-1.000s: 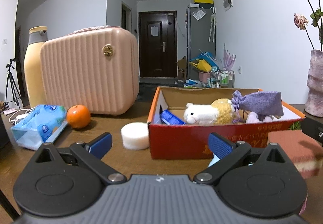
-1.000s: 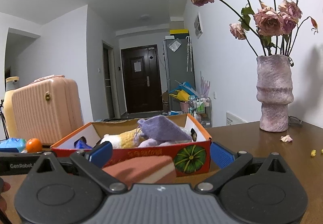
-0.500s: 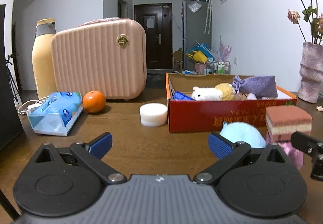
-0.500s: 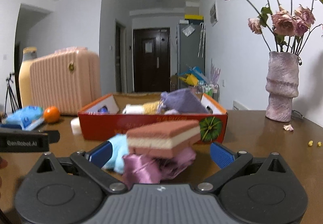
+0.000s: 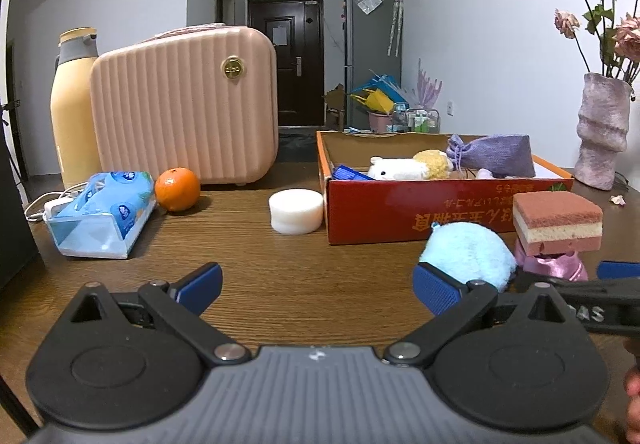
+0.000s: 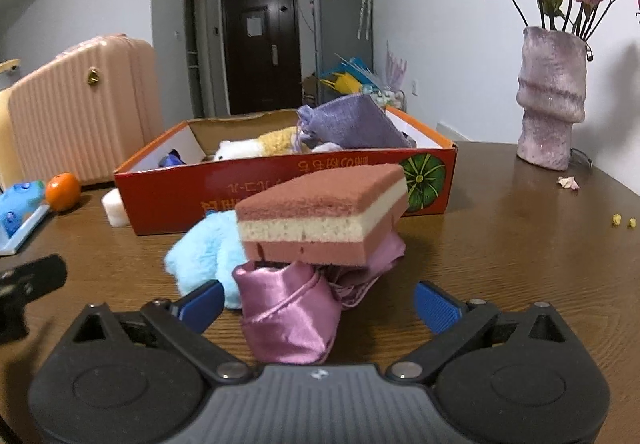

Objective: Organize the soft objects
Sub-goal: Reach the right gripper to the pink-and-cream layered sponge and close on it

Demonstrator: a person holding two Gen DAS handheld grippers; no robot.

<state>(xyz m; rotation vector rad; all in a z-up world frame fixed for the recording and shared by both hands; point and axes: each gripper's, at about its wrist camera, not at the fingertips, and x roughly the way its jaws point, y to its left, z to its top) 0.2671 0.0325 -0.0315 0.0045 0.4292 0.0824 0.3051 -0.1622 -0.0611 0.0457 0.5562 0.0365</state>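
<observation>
The layered sponge rests on a pink satin pouch beside a blue plush, before the red box. The right gripper, tilted down, has just been closing slightly, still wide around the pouch without pressing it. The left gripper gapes empty. The box print is upside down, unreadable.

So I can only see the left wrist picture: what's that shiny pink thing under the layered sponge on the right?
Observer: The right wrist view shows it whole: a crumpled pink satin cloth, with the sponge resting on top of it.
Visitor: Is the other gripper holding it?
Observer: No. The right gripper is open. Its jaws have just been closing a little, with the satin between them, but the pads do not press on it.
Visitor: Anything further right that I'm missing?
Observer: Two small yellow crumbs lie on the table, to the right of the box.
</observation>
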